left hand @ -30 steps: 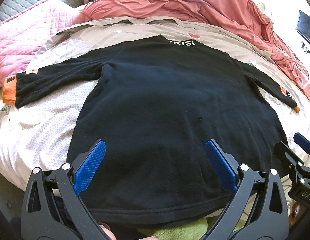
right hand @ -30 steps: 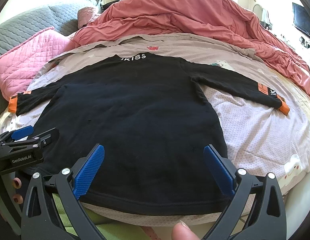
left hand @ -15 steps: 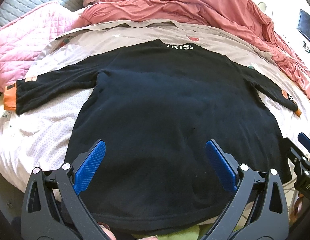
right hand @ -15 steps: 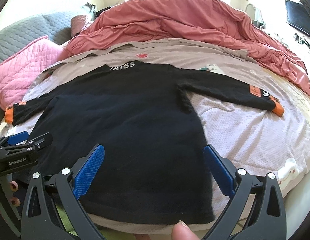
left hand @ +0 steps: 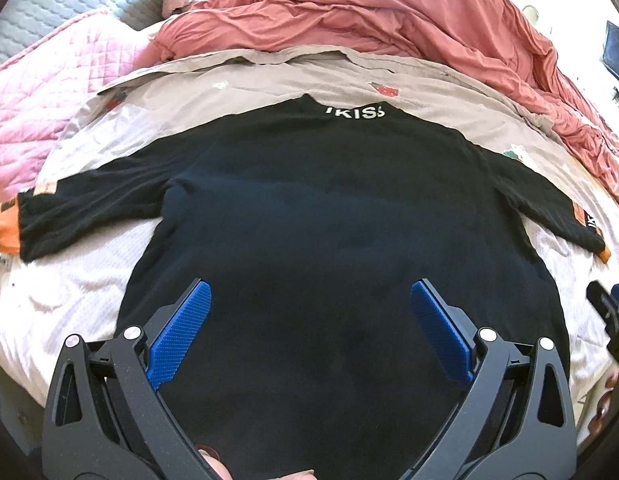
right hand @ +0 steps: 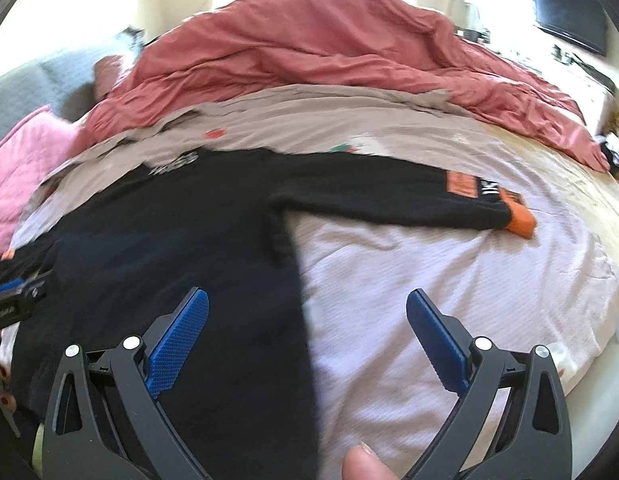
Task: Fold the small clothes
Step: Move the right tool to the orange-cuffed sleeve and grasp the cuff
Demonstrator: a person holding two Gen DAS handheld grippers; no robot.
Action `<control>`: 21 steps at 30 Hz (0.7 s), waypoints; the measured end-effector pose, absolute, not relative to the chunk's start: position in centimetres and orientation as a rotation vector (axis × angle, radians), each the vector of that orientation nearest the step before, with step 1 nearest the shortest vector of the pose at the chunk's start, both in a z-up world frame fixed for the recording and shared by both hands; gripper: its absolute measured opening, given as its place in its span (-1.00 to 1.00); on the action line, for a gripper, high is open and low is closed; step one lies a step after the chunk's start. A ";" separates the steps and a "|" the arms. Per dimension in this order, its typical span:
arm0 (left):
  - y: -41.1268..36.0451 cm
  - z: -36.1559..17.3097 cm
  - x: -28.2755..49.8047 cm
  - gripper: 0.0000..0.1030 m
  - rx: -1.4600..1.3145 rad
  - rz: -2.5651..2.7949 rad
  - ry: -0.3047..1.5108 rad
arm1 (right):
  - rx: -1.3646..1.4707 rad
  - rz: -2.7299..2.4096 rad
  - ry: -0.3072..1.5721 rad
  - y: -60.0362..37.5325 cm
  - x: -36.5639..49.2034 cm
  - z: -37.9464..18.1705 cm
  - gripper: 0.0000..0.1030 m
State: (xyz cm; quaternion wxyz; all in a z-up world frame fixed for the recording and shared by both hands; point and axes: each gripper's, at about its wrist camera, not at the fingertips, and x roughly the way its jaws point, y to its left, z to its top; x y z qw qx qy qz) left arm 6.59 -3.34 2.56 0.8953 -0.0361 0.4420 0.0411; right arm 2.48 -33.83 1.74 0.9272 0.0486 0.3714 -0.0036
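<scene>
A: Where's the garment?

B: The black long-sleeved sweatshirt with orange cuffs (left hand: 329, 240) lies spread flat on the bed's pale lilac sheet (right hand: 449, 280), with both sleeves stretched out to the sides. White lettering sits at the neckline (left hand: 354, 112), at the far end from the cameras.

A: And the left hand-held gripper (left hand: 309, 304)?

B: It hangs over the lower middle of the sweatshirt's body, its blue-padded fingers (left hand: 181, 332) spread wide apart with only black fabric showing between them. Whether the pads touch the cloth I cannot tell.

A: The right one?

B: The right hand-held gripper (right hand: 307, 308) also has its fingers spread, holding nothing. It straddles the sweatshirt's right side edge: black fabric lies under the left finger, bare sheet under the right finger. The right sleeve's orange cuff (right hand: 519, 216) lies well beyond it on the sheet. That view is motion-blurred.

A: Anything else around?

B: A rumpled salmon-red duvet (left hand: 369, 20) is heaped at the far side of the bed, and a pink quilted blanket (left hand: 41, 112) lies at the left. A dark flat screen (right hand: 569, 16) hangs on the wall at the upper right.
</scene>
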 end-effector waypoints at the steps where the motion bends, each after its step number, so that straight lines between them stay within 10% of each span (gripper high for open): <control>1: -3.5 2.5 7.0 0.82 -0.070 0.081 0.915 | 0.114 -0.019 0.759 -34.6 2.9 1.7 0.92; 21: -5.9 0.5 15.6 0.82 -0.045 0.065 0.968 | 0.287 -0.378 0.833 -53.5 11.1 -1.3 0.92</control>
